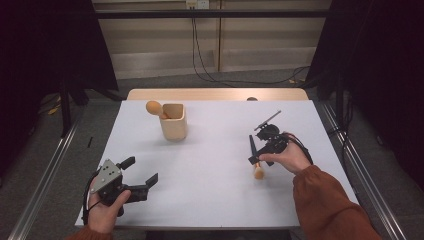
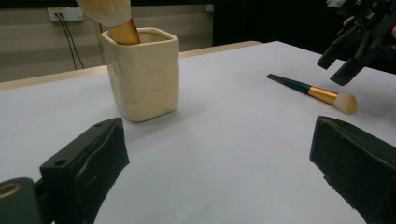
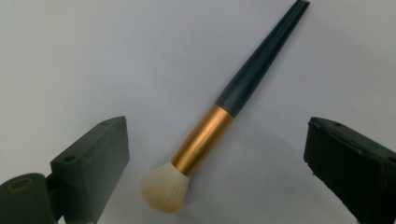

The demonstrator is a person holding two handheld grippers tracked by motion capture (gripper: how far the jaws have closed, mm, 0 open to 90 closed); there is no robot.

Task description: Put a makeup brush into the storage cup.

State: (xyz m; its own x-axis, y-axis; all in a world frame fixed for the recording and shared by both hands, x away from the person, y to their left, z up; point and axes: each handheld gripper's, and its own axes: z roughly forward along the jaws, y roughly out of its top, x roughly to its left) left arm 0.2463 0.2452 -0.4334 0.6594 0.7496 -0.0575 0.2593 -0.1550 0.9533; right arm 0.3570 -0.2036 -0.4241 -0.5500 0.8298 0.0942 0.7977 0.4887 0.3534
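Both jaws of right gripper [image 3: 215,154] gape wide, straddling makeup brush [image 3: 219,126] untouched.

We wear a rust-orange sleeve [image 1: 327,205] on our right arm. Our 2 grippers are black with blocky jaws; the left gripper [image 1: 141,175] carries a grey 3-cornered plate [image 1: 107,176] with screws, and a black cable [image 1: 88,197] loops off it.

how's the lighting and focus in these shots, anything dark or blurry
High view: table evenly lit, both side margins black. Left gripper view: cup sharp, nearby jaws soft, brush casts a faint shadow. Right gripper view: brush crisp, its gold band shows mild glare, corners slightly darkened.
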